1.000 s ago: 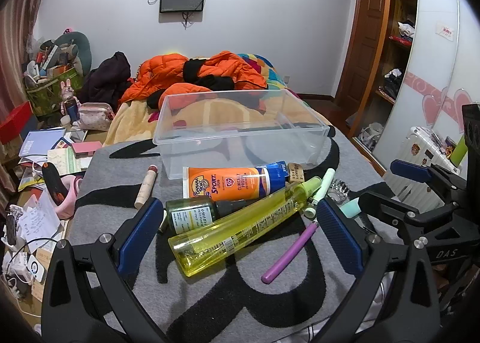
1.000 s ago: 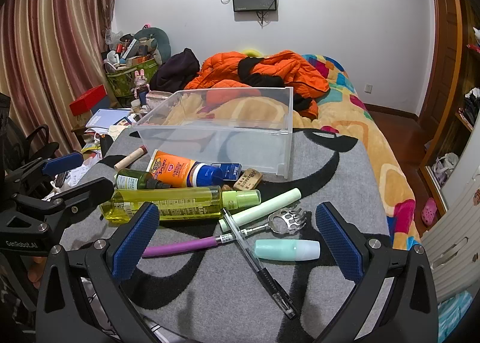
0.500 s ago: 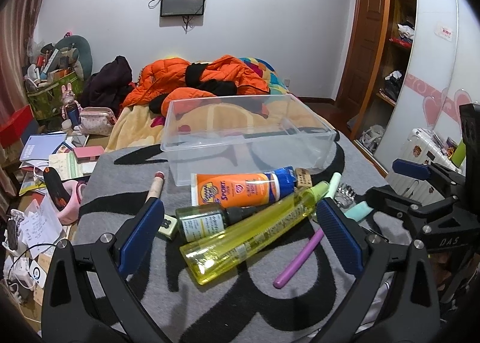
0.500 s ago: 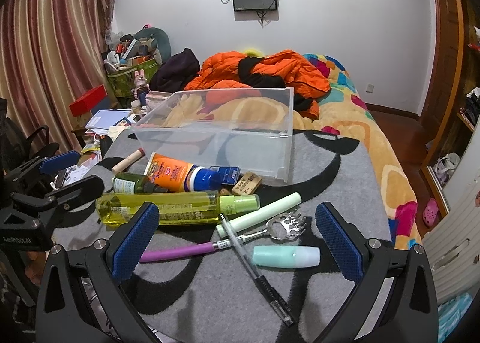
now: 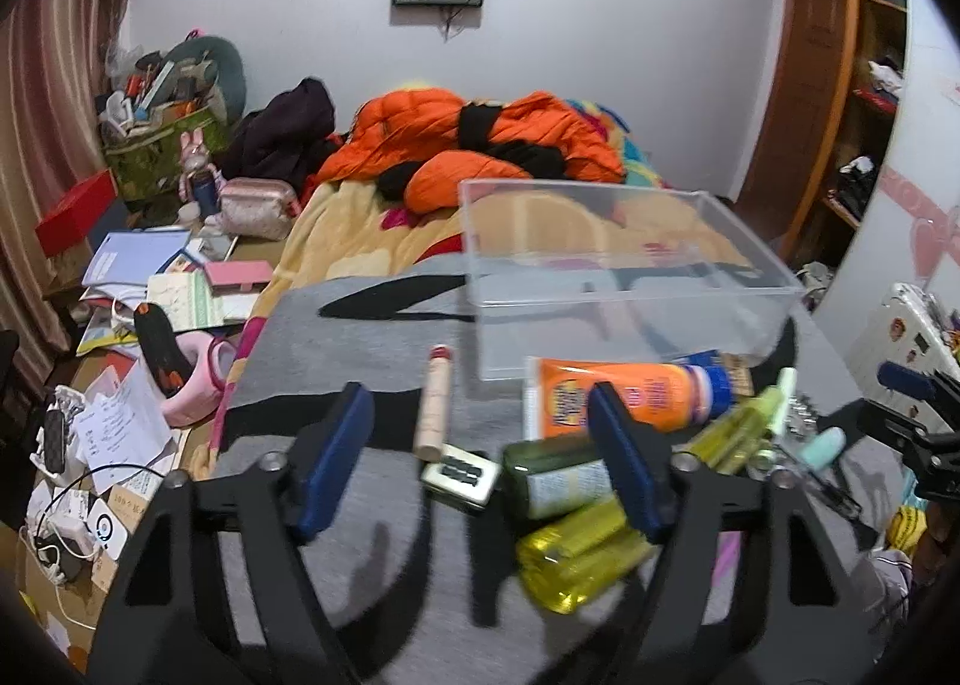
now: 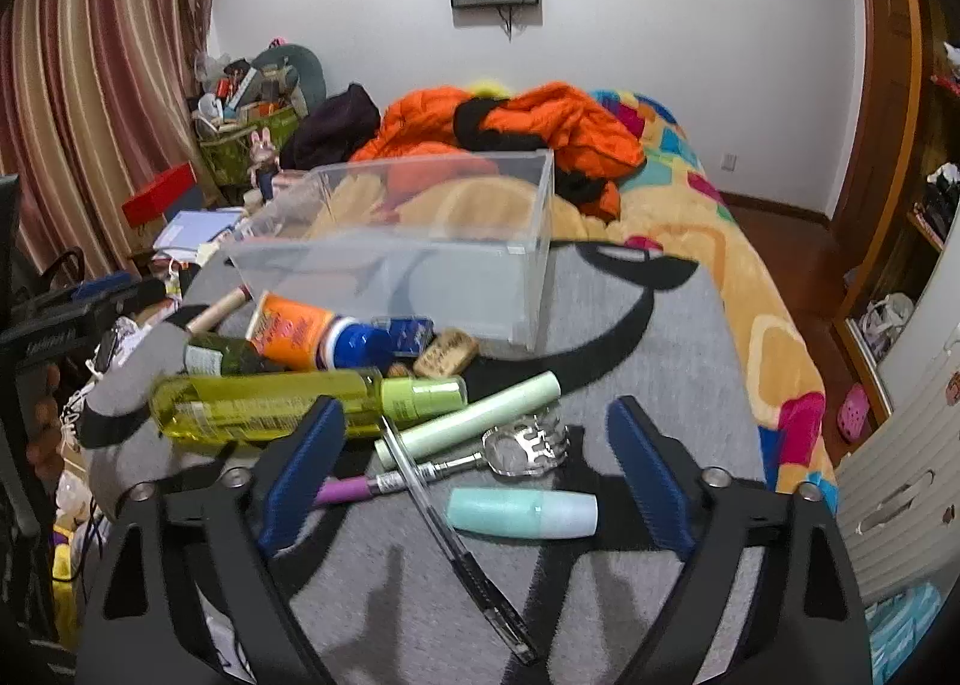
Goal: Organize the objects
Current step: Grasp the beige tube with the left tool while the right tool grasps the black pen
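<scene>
The clear plastic storage bin [image 5: 630, 271] sits empty at the grey blanket's [image 5: 372, 325] far edge, clutter piled against its near wall. Both sets of jaws are closing: the left gripper [image 5: 480, 463] frames the small cream-rimmed tin [image 5: 461, 474], swung left off the yellow bottle [image 5: 576, 559] it faced earlier; the right gripper [image 6: 474, 466] brackets the mint-green capped tube [image 6: 522, 512], neither gripped. Next, I'd say: sink, pinch, lift binward.

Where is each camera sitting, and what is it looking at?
Left wrist: sits on the left gripper, looking down its closing fingers at the small tin, beige tube and clear box; the right gripper shows at the edge.
Right wrist: sits on the right gripper, fingers closing over the pen and mint bottle; the left gripper shows at the edge.
Shared: clear box, orange tube, yellow bottle.
</scene>
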Demonstrator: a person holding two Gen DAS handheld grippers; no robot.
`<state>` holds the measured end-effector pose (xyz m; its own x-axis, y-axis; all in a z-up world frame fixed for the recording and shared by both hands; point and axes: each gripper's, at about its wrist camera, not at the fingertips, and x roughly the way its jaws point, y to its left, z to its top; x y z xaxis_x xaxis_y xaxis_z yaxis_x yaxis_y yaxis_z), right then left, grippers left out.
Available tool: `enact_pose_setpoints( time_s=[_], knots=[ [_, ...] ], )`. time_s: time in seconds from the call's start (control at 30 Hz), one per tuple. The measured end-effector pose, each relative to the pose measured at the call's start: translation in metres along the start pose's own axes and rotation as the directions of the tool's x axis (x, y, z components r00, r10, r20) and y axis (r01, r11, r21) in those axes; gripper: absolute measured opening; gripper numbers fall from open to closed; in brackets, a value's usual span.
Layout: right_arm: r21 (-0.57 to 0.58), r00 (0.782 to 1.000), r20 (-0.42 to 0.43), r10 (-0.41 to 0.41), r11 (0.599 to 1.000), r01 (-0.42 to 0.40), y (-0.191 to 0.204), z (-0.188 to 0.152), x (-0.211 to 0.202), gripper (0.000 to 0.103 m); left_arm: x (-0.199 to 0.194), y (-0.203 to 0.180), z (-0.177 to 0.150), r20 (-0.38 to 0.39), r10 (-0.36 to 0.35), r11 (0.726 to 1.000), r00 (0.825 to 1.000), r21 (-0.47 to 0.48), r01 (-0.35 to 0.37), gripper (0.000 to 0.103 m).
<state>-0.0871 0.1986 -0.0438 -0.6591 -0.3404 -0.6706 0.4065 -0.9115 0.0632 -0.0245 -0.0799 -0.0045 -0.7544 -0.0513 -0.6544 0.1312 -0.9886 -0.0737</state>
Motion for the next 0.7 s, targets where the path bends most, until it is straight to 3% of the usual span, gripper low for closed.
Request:
enact_pose_setpoints(
  time_s=[0.3, 0.6, 0.7],
  knots=[
    [-0.026, 0.996, -0.085, 0.029, 0.999, -0.032, -0.001, -0.014, 0.018, 0.057, 0.058, 0.025, 0.002, -0.145, -0.004, 0.999, 0.989, -0.033, -0.001, 0.04],
    [-0.07, 0.986, -0.145, 0.082, 0.993, -0.093, 0.011, -0.018, 0.035, 0.033, 0.093, 0.033, 0.005, -0.202, -0.015, 0.999, 0.979, -0.05, 0.005, 0.032],
    [-0.095, 0.982, -0.168, 0.088, 0.99, -0.105, 0.017, -0.02, 0.042, 0.03, 0.099, 0.03, 0.005, -0.205, -0.008, 0.999, 0.979, -0.033, 0.002, 0.03]
  ],
)
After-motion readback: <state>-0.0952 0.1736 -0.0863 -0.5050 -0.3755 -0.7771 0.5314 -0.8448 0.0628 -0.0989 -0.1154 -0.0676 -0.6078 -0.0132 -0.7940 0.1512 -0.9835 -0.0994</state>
